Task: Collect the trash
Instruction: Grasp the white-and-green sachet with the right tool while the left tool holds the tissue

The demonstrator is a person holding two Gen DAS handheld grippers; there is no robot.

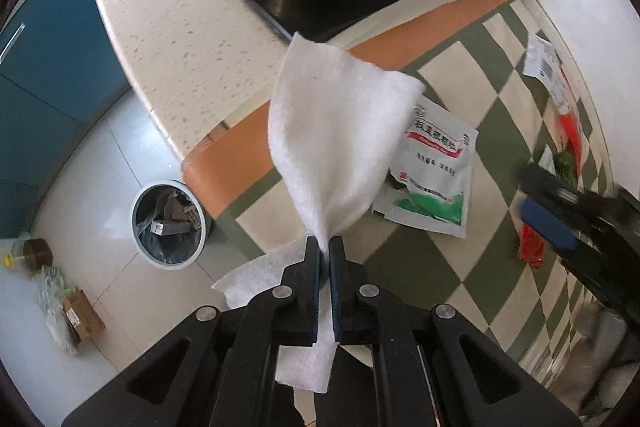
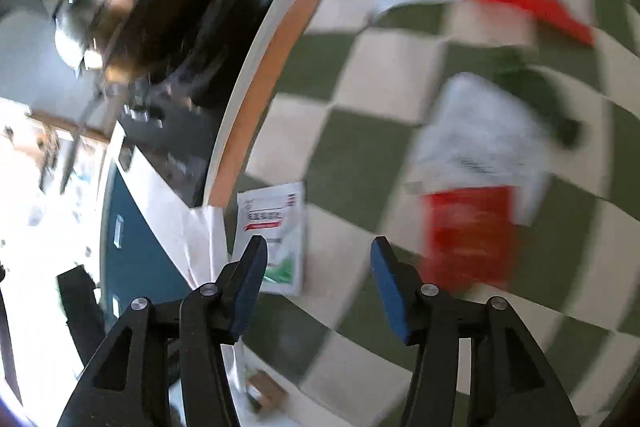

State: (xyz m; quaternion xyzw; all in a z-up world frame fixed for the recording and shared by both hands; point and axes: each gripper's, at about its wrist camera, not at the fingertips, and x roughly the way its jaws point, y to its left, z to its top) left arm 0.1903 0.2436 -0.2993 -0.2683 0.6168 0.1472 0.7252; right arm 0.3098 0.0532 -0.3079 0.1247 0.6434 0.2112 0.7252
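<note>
Now the left hand-held gripper (image 1: 324,247) is clenched on a white tissue (image 1: 340,131), pinched at a gathered waist so that one flap fans out ahead of the fingers and another trails back under them. It hangs above the near-left part of the checked bench (image 1: 460,267), close to the bench's orange left edge (image 1: 240,155). The bin (image 1: 170,225) stands on the floor below and left of that edge, already holding scraps. To do this step well, I would judge the tissue should be carried out past the orange edge until it is squarely over the bin mouth, then let go with the jaws parting fully, since the loose flaps could catch on a pad or drift to the floor. The room leftward looks open: bare floor tiles lie around the bin, with a small pile of packets (image 1: 68,311) well apart from it. The right hand-held gripper (image 2: 318,287) is released, jaws wide and empty, over the bench near a red-and-white wrapper (image 2: 472,227); its view is blurred. A green-and-white sachet (image 1: 434,171) lies near the left edge, and another wrapper (image 1: 552,83) sits toward the far side.
</note>
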